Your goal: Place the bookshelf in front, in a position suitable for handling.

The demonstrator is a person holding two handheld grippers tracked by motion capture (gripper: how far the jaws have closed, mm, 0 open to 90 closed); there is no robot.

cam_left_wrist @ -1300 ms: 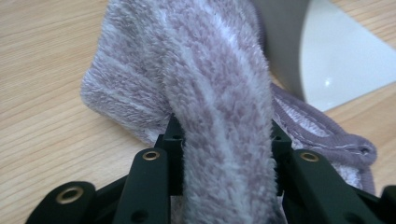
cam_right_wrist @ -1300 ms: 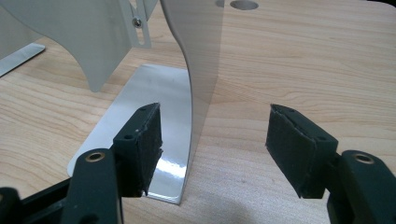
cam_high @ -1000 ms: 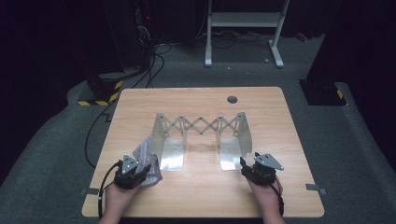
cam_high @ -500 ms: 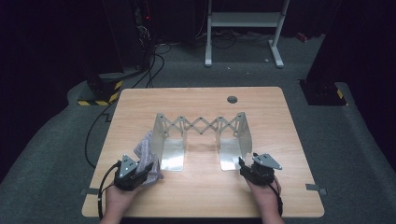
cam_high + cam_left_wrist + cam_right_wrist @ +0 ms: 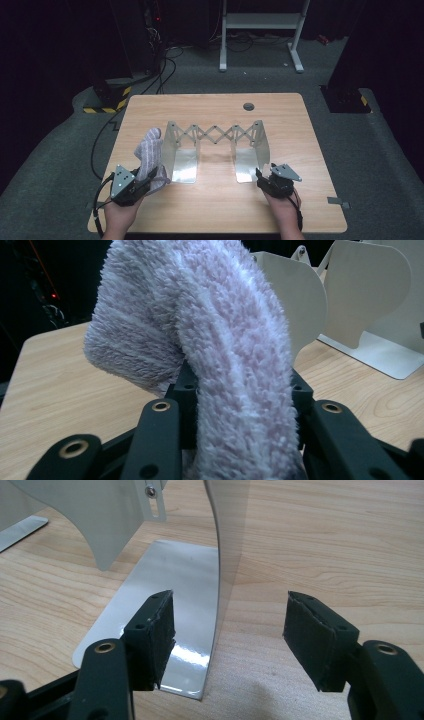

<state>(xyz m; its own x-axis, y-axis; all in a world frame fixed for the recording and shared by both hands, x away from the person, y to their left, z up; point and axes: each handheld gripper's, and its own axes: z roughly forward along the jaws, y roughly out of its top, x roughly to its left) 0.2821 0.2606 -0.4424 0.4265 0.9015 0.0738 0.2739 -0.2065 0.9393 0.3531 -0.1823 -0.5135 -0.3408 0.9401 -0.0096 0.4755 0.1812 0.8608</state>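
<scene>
- Dark room, grey floor; a wooden table (image 5: 210, 210) stands in the middle, with cables on the floor beyond its far left corner.
- Fluffy lilac sock (image 5: 149, 152) stands up over the table's near-left part, just left of the metal rack (image 5: 215, 147).
- Left gripper (image 5: 145, 182) has the sock clamped between its jaws; in the left gripper view the sock (image 5: 220, 355) rises from between them and flops over at the top.
- Right gripper (image 5: 260, 176) rests at the rack's right foot plate (image 5: 165, 600), jaws wide apart with the plate's upright edge between them, pads not pressing it.
- Rack's two plates are joined by a scissor lattice.
</scene>
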